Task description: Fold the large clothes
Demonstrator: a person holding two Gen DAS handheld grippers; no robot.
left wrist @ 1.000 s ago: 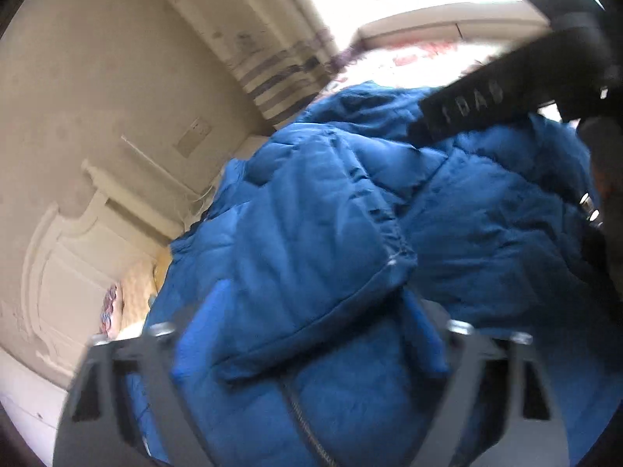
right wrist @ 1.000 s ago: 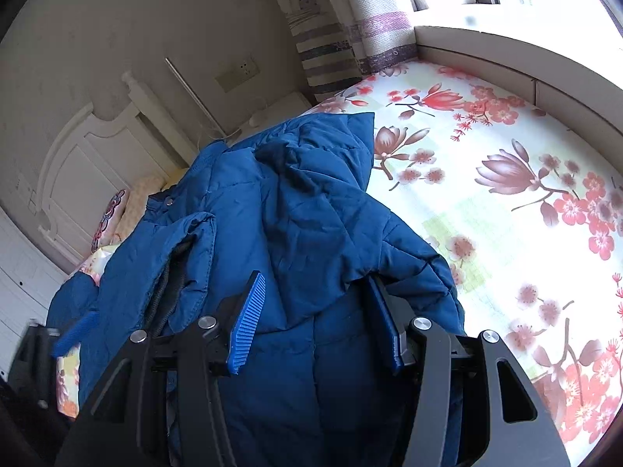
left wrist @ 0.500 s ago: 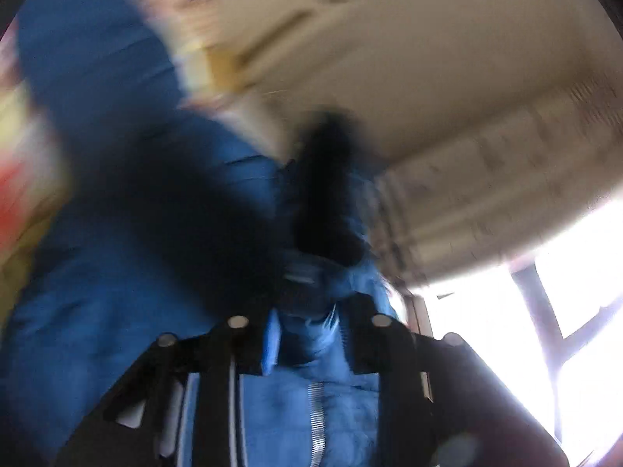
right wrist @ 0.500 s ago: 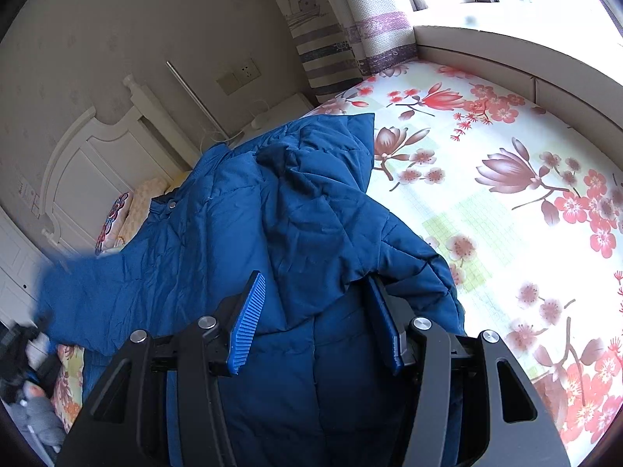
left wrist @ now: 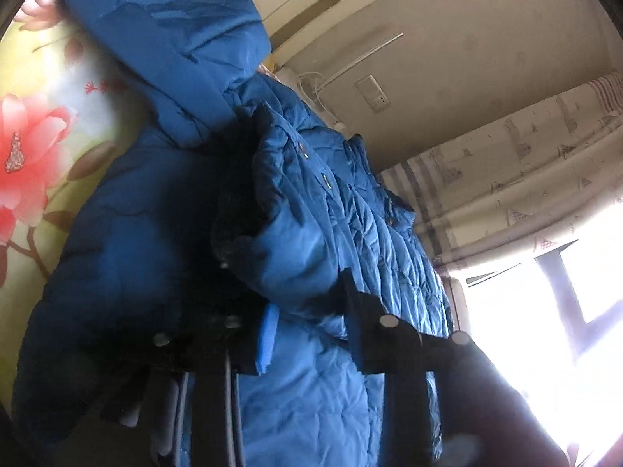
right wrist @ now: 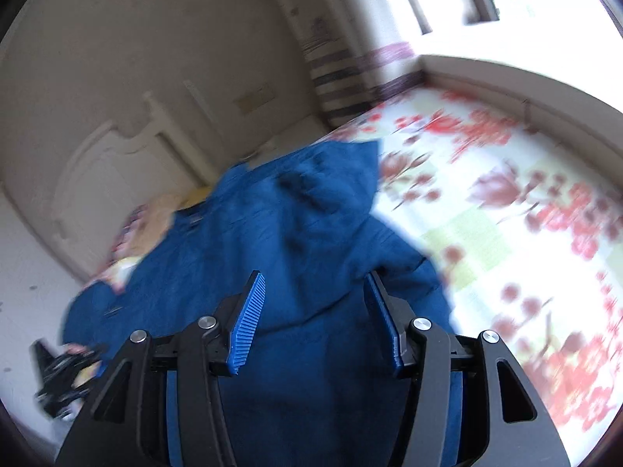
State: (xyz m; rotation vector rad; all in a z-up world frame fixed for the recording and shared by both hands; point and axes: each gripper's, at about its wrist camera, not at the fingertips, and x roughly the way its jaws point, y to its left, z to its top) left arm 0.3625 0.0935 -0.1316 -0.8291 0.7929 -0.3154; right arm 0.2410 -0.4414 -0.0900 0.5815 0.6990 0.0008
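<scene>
A large blue padded jacket [right wrist: 296, 225] lies spread on a bed with a floral sheet [right wrist: 525, 210]. My right gripper [right wrist: 315, 319] hovers over the jacket's near part with its jaws wide apart and nothing between them. In the left wrist view my left gripper [left wrist: 307, 311] has a thick fold of the jacket [left wrist: 296, 241] between its jaws, near the dark-lined front edge with snaps. The sleeve [left wrist: 163, 27] stretches away to the upper left over the sheet [left wrist: 35, 144]. The left gripper also shows in the right wrist view [right wrist: 62, 366], at the jacket's left edge.
A white headboard [right wrist: 109, 179] and a pillow [right wrist: 155, 214] stand at the far end of the bed. A striped curtain [right wrist: 338, 74] and a bright window [left wrist: 564, 292] are beyond it. A wall socket [left wrist: 373, 91] sits on the wall.
My left gripper swung from over the jacket's middle to its left edge, taking a fold and pulling the sleeve outward. My right gripper stayed open and shifted a little; its view is blurred.
</scene>
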